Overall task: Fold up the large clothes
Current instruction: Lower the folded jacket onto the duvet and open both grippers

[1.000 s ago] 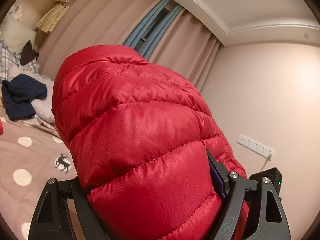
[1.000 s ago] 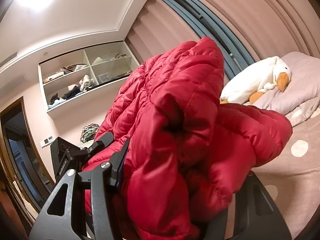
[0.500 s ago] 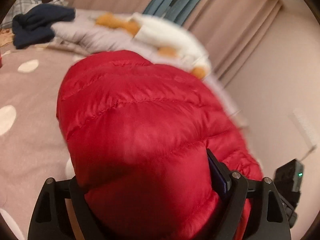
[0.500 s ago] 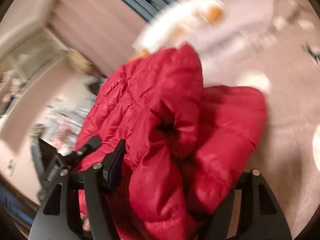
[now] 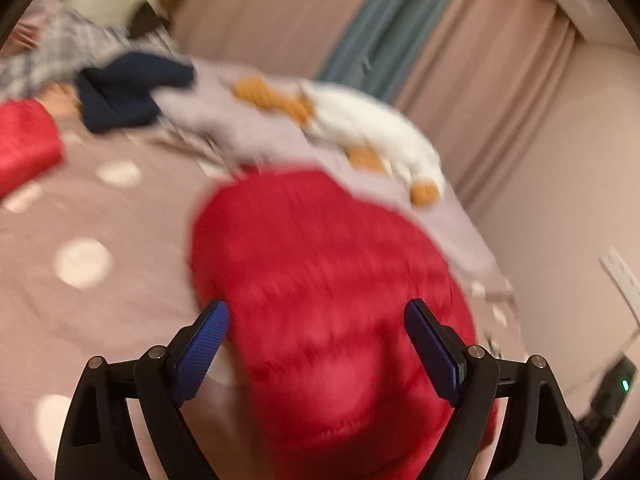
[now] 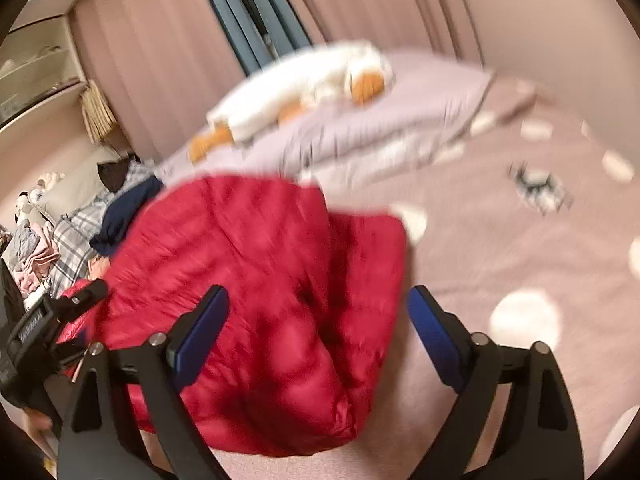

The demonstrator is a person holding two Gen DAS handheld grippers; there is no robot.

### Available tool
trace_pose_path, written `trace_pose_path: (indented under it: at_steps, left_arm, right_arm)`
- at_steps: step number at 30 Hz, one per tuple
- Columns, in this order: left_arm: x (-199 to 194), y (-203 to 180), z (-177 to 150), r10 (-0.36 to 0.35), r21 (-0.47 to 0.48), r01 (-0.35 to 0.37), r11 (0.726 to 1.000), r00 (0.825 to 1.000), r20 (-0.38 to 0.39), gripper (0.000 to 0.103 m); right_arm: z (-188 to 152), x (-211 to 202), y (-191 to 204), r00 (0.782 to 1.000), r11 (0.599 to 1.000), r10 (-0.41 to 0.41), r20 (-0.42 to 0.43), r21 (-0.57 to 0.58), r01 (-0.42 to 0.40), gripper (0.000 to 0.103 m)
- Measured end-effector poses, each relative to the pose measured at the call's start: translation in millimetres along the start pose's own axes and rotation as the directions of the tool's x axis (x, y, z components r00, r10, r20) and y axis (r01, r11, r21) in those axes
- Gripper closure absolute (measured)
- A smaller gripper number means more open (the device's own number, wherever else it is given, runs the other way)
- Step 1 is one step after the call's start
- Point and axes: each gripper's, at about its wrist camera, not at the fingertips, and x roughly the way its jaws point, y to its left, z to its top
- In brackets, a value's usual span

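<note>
A red quilted puffer jacket (image 5: 332, 280) lies bunched on the pink dotted bedspread (image 5: 120, 216); it also shows in the right wrist view (image 6: 256, 280). My left gripper (image 5: 316, 312) is open, its blue pads (image 5: 204, 340) spread either side of the jacket's near end. My right gripper (image 6: 316, 300) is open too, with blue pads (image 6: 432, 336) apart above the jacket's folded edge. Both views are motion-blurred. The left gripper's body (image 6: 36, 332) shows at the left of the right wrist view.
A white and orange plush duck (image 6: 304, 80) lies on lilac pillows (image 6: 384, 112) at the bed's head. A navy garment (image 5: 128, 88) and plaid clothes (image 5: 52, 56) are piled at the far side. Another red item (image 5: 24, 144) lies at the left. Curtains and a wall stand behind.
Both grippers have opened and let go of the red jacket, which has dropped from held-up onto the bed. Both cameras have tilted down toward the bedspread.
</note>
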Motion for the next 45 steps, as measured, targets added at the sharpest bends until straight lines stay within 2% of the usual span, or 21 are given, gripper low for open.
trace_pose_path:
  at_steps: [2,4,6,7,8,9,11,12,14,15,16,19,21,24,29,33,36,39,45]
  left_arm:
    - [-28.3,2.5,5.5,-0.04,-0.002,0.04,0.999,0.996,0.084,0.015]
    - [-35.7,1.0,8.2,-0.06,0.023,0.058,0.998,0.993,0.102,0.015]
    - [-33.4,-4.4,5.2,-0.033,0.069,0.026,0.997,0.995,0.09,0.018]
    - [-26.1,-8.7,4.9,-0.017,0.081,0.01,0.997,0.997,0.079,0.022]
    - [-16.7,-13.0,2.4,0.009,0.099,-0.014,0.995,0.999,0.05,0.034]
    - [-5.6,-17.5,0.2,0.022,0.111,-0.024,0.994,0.999,0.023,0.041]
    - [17.2,-18.9,-6.6,0.029,0.132,-0.022,0.991,0.998,-0.051,0.041]
    - [26.9,-19.0,-11.1,0.049,0.14,-0.039,0.989,0.996,-0.07,0.041]
    - [47.7,-13.7,-24.4,0.165,0.183,-0.149,0.972,0.983,-0.079,0.041]
    - [57.0,-10.9,-31.0,0.205,0.206,-0.185,0.961,0.975,-0.085,0.041]
    - [61.7,-9.4,-34.3,0.215,0.215,-0.191,0.958,0.972,-0.093,0.039]
    - [78.9,1.9,-47.0,0.232,0.238,-0.188,0.953,0.957,-0.173,0.037]
    - [80.5,10.7,-48.2,0.219,0.217,-0.178,0.96,0.958,-0.185,0.034]
    - [78.6,19.2,-47.8,0.2,0.179,-0.164,0.97,0.958,-0.206,0.032]
    - [62.9,8.5,-46.2,0.231,0.193,-0.195,0.962,0.955,-0.186,0.032]
    - [40.2,0.2,-41.0,0.22,0.147,-0.196,0.97,0.96,-0.172,0.032]
    - [25.1,-4.3,-35.3,0.212,0.112,-0.196,0.974,0.964,-0.158,0.033]
    - [0.2,-10.0,-24.2,0.217,0.095,-0.209,0.973,0.972,-0.086,0.033]
    - [-53.8,-18.6,-8.6,0.185,0.097,-0.188,0.977,0.982,0.045,0.033]
  right_arm:
    - [5.6,-21.0,-1.4,0.997,0.999,0.044,0.067,0.001,-0.045,0.008]
    - [9.1,-34.3,3.1,0.987,0.993,0.112,0.116,0.011,-0.114,0.009]
    - [13.3,-36.7,7.2,0.977,0.984,0.173,0.127,0.005,-0.175,0.014]
    - [12.1,-36.2,12.1,0.974,0.981,0.192,0.121,0.002,-0.194,0.023]
    - [8.5,-33.3,16.8,0.974,0.98,0.2,0.103,0.001,-0.201,0.034]
    - [7.6,-26.7,19.5,0.977,0.981,0.194,0.083,0.0,-0.195,0.039]
    - [3.3,-13.5,26.1,0.986,0.987,0.163,0.037,-0.01,-0.163,0.055]
    - [0.2,-6.7,27.4,0.988,0.988,0.151,0.019,-0.018,-0.151,0.055]
    - [-9.5,10.4,28.4,0.99,0.989,0.137,-0.02,-0.046,-0.138,0.055]
    - [-14.4,22.8,27.9,0.992,0.991,0.121,-0.045,-0.057,-0.124,0.057]
    - [-21.4,39.9,24.1,0.991,0.993,0.095,-0.089,-0.055,-0.1,0.063]
    - [-45.5,87.7,11.4,0.969,0.997,0.08,-0.234,0.002,-0.082,0.063]
    - [-53.8,96.1,9.7,0.97,0.995,0.092,-0.225,-0.004,-0.096,0.063]
    - [-50.6,92.4,15.8,0.971,0.996,0.059,-0.231,-0.044,-0.071,0.063]
    - [-45.9,85.2,20.0,0.974,0.998,0.022,-0.225,-0.057,-0.036,0.062]
    - [-37.7,71.0,21.3,0.976,0.999,0.003,-0.219,-0.04,-0.012,0.061]
    - [-29.2,52.4,26.0,0.982,0.999,-0.002,-0.191,-0.053,-0.008,0.06]
    - [-19.8,25.5,31.6,0.991,0.998,-0.022,-0.131,-0.053,0.015,0.06]
    - [0.2,-46.9,42.9,0.999,0.999,0.012,0.031,-0.046,-0.011,0.06]
